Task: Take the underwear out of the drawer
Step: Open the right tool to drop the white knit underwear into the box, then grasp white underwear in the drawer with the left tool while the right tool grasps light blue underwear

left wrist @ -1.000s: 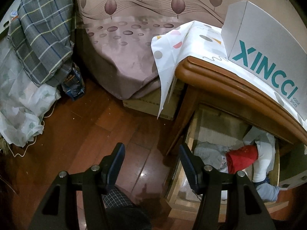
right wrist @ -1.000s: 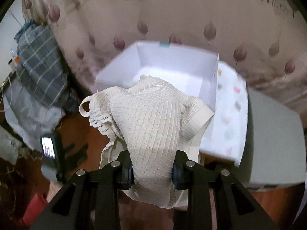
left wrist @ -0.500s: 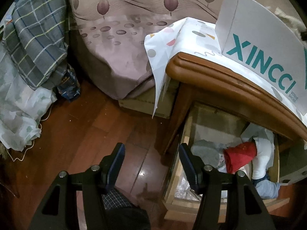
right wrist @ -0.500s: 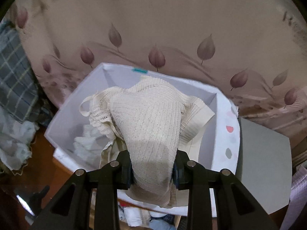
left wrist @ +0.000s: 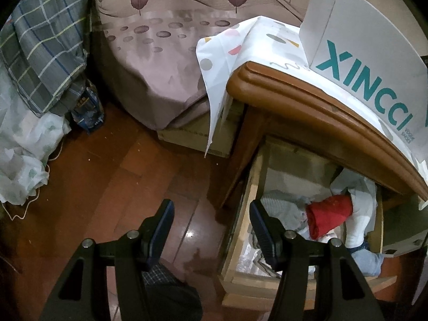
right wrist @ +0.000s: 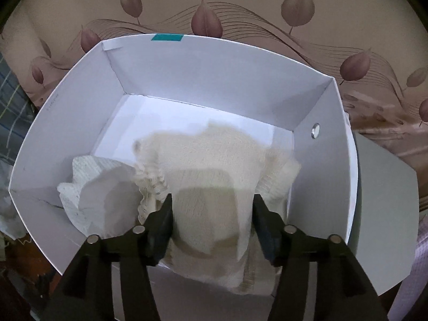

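Left wrist view: the left tongs hang spread and empty over the wood floor, just beside the open drawer. Inside the drawer lie grey, white and red clothes. Above it juts the nightstand's rounded wooden surface, draped with a spotted white cloth and carrying the XINCCI box. A bed with a leaf-print sheet stands behind, and a plaid cloth hangs further left.

In the right wrist view, the right tongs are spread, the cream underwear lying blurred between their fingers and into the white box; whether the pads touch it I cannot tell. A white garment lies beside it.
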`<state>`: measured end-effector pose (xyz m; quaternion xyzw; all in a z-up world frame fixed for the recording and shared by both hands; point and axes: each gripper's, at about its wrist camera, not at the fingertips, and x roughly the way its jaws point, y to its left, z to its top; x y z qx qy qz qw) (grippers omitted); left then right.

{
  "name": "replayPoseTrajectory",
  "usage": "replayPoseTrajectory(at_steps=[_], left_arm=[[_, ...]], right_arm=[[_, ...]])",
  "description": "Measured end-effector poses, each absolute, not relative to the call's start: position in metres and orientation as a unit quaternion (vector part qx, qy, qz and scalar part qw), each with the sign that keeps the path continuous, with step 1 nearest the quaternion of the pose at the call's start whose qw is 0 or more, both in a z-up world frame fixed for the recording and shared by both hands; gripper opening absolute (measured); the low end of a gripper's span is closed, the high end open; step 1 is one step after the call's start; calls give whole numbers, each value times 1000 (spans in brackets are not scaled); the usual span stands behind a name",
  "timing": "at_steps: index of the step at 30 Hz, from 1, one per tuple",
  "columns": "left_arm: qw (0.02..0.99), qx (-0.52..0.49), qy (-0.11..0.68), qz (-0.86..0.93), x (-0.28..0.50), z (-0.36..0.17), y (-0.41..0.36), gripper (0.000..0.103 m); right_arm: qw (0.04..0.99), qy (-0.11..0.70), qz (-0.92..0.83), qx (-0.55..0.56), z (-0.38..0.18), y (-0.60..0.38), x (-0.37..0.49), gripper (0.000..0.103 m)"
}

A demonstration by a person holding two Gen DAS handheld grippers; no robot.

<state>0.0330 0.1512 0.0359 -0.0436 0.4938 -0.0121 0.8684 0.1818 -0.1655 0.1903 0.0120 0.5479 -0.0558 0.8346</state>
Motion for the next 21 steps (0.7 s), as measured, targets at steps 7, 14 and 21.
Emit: replayPoseTrajectory(at_steps=[7, 14, 21], left_arm=[[868, -24, 495, -30, 30, 35, 140, 60], [867, 33, 494, -60, 22, 32, 115, 60], [847, 62, 519, -100, 17, 19, 94, 60]], right_arm=[[859, 510, -37, 14, 239, -165, 139, 58], [846, 533, 12, -18, 241, -159, 56, 60], [794, 608, 21, -20, 168, -168, -9, 60]])
